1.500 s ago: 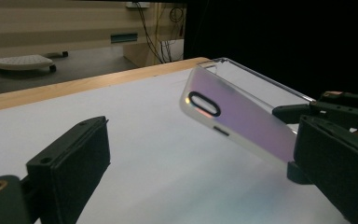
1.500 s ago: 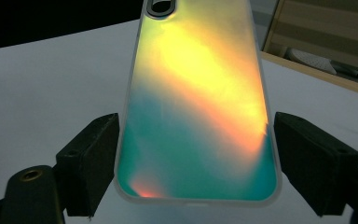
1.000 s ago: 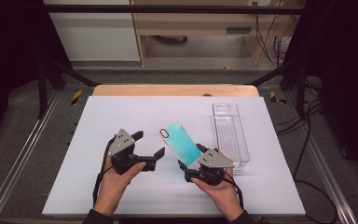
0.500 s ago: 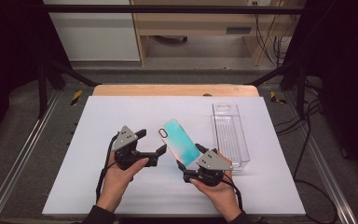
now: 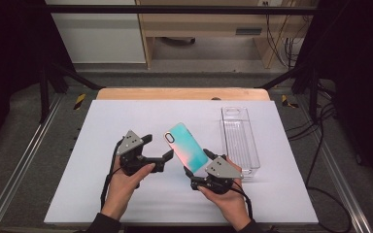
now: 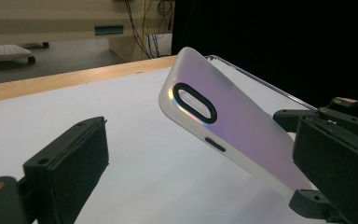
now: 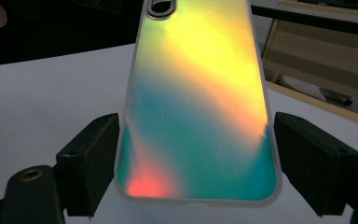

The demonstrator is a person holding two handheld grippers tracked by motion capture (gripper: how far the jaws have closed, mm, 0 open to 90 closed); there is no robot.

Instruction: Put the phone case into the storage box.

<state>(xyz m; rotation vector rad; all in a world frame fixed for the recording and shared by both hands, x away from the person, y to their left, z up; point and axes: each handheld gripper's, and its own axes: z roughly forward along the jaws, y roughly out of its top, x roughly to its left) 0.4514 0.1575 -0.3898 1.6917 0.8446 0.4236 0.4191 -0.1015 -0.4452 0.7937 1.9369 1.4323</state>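
Iridescent phone case [image 5: 187,145] clamped edgewise in right hand-held gripper [image 5: 194,175], raised off surface [image 5: 126,114]; left hand-held gripper [image 5: 158,148], jaws wide, likely takes the free end next.

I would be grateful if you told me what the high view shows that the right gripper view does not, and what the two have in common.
High view alone: the clear plastic tray lying beside the right hand, the left gripper with its fingers open near the case's camera end, and the whole white table.

Right gripper view alone: the right gripper fingers clamping the case's two long edges at its lower end.

Both: the iridescent phone case, held tilted above the table.
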